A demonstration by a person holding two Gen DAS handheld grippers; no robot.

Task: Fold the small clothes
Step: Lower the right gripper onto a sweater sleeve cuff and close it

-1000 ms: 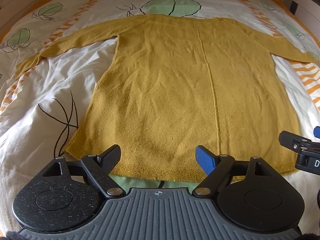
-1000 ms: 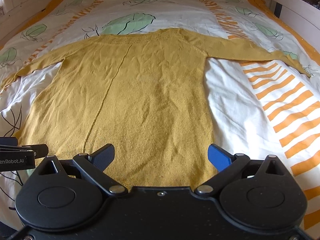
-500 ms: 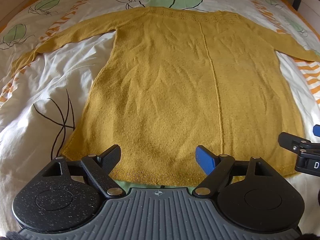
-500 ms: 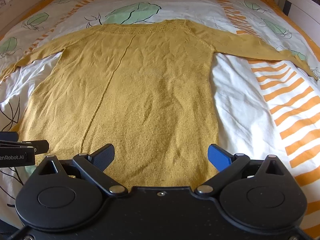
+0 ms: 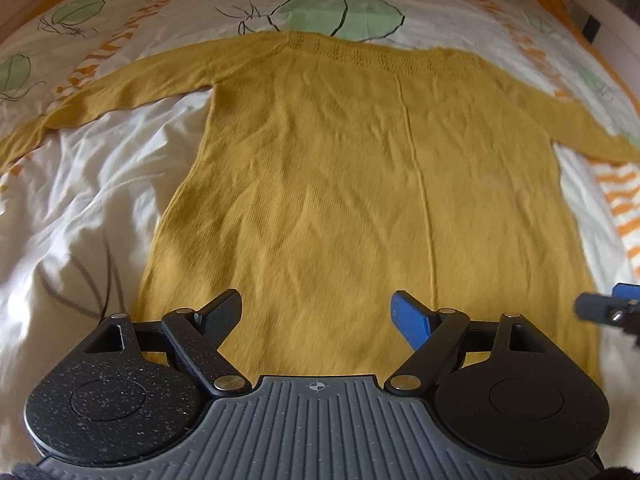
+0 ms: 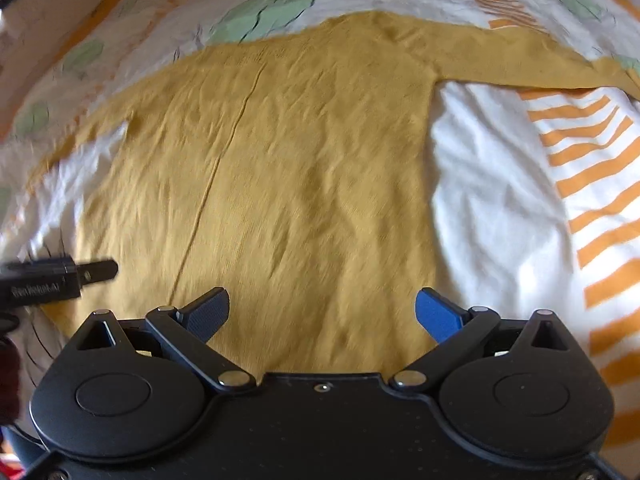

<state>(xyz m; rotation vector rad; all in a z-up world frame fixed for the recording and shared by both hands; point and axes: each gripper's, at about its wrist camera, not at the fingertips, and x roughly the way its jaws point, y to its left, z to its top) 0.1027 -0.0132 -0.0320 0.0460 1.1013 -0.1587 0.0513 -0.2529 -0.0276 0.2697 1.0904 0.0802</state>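
Observation:
A mustard-yellow knitted sweater (image 5: pixel 340 184) lies flat on the bed, neck away from me, both sleeves spread out to the sides; it also shows in the right wrist view (image 6: pixel 288 168). My left gripper (image 5: pixel 318 314) is open and empty over the sweater's lower left part. My right gripper (image 6: pixel 322 312) is open and empty over the lower right part, near the side edge. The right gripper's tip shows at the right edge of the left wrist view (image 5: pixel 608 310). The left gripper's tip shows at the left of the right wrist view (image 6: pixel 60 278). The hem is hidden under both grippers.
The white duvet (image 5: pixel 80 208) has green leaf prints (image 5: pixel 340 12) and orange stripes (image 6: pixel 592 168). A bed frame rail runs along the far right (image 5: pixel 600 4). Bare duvet lies on both sides of the sweater.
Both grippers have moved forward and lower over the sweater, so the hem has slipped under them. The right wrist view has tilted. Both stay open.

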